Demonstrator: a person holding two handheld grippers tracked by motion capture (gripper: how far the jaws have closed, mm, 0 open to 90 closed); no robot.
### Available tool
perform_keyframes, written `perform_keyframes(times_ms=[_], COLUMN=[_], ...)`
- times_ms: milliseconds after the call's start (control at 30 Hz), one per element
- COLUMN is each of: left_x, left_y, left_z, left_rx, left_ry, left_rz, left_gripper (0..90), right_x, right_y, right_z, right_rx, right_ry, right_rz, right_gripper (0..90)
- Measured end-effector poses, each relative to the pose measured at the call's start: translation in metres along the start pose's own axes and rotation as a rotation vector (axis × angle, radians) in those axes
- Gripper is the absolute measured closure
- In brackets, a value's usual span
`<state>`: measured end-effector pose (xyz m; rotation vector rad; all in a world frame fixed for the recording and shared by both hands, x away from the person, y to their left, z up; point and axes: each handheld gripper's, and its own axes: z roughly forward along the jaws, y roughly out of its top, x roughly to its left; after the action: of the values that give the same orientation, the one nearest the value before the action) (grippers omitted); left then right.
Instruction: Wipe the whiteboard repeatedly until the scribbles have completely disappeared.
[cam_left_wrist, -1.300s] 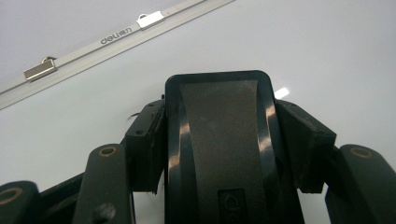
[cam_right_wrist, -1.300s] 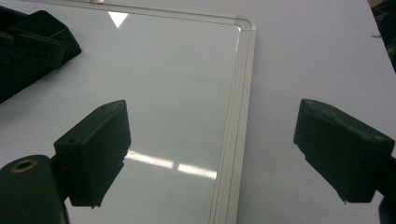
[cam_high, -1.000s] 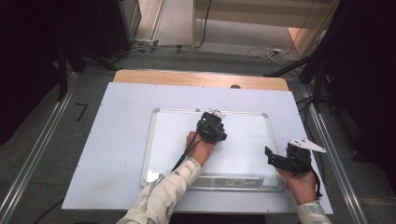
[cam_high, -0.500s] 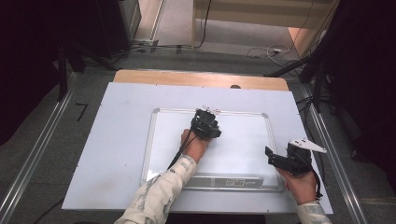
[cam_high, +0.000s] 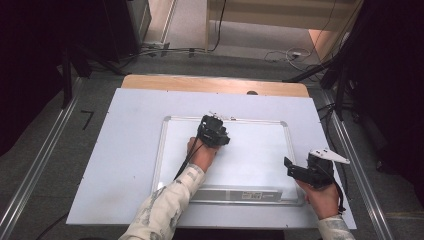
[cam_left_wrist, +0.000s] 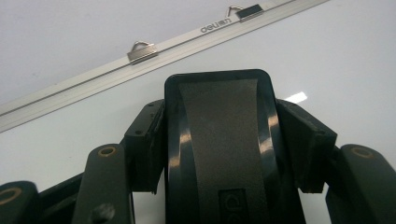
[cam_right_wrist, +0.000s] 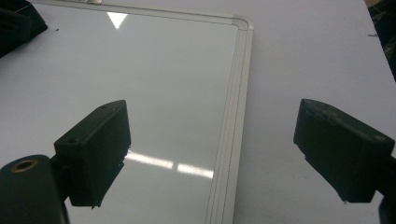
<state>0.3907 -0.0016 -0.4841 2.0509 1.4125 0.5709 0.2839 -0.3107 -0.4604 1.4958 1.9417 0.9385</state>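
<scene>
While wiping whiteboard (cam_high: 250, 150) flat on bench (cam_high: 125, 150) | left tongs (cam_left_wrist: 219, 140) clamped on black eraser (cam_left_wrist: 219, 116) near top frame | right tongs (cam_right_wrist: 224, 154) wide open, empty (by right frame) | next, likely: sweep with even pressure

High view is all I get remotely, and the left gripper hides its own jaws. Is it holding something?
Observer: Yes. In the left gripper view, the left gripper is shut on a black eraser, pointed at the whiteboard.
Operator: Where on the board?
Observer: Near the far frame edge; two metal hanger clips sit on it just ahead.
Operator: And the right gripper?
Observer: The right gripper is open and holds nothing; the board's right frame edge runs between its jaws.
</scene>
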Motion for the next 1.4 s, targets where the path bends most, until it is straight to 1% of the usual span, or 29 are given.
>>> perform_keyframes(times_ms=[167,300,367,467,667,1033,1167,1400], left_x=[0.002,0.0,-0.004,-0.012,-0.022,-0.041,-0.046,-0.052], left_y=[0.001,0.002,0.003,0.005,0.009,0.009,0.008,0.011], left_z=[0.001,0.001,0.002,0.004,0.007,0.006,0.006,0.008], left_rx=[0.001,-0.001,0.001,-0.004,-0.003,-0.002,-0.005,0.001], left_ry=[0.007,0.011,0.009,0.001,-0.008,-0.039,-0.051,-0.057], left_rz=[-0.008,0.011,0.022,0.025,0.035,0.059,0.066,0.072], left_gripper=[39.7,39.9,40.0,40.0,40.0,40.0,40.0,40.0], right_x=[0.0,0.002,0.002,0.002,0.002,0.002,0.002,0.003], right_y=[0.0,0.0,0.001,0.001,0.001,0.001,0.002,0.003], right_z=[0.0,0.001,0.002,0.002,0.001,0.002,0.002,0.003], right_rx=[0.0,0.002,0.003,0.002,0.001,-0.002,0.0,-0.001], right_ry=[0.001,0.002,0.001,0.001,0.003,0.005,0.004,0.007], right_rz=[-0.001,-0.006,-0.006,-0.005,-0.004,-0.008,-0.009,-0.01], right_gripper=[9.6,9.6,9.7,9.7,9.7,9.7,9.7,9.8])
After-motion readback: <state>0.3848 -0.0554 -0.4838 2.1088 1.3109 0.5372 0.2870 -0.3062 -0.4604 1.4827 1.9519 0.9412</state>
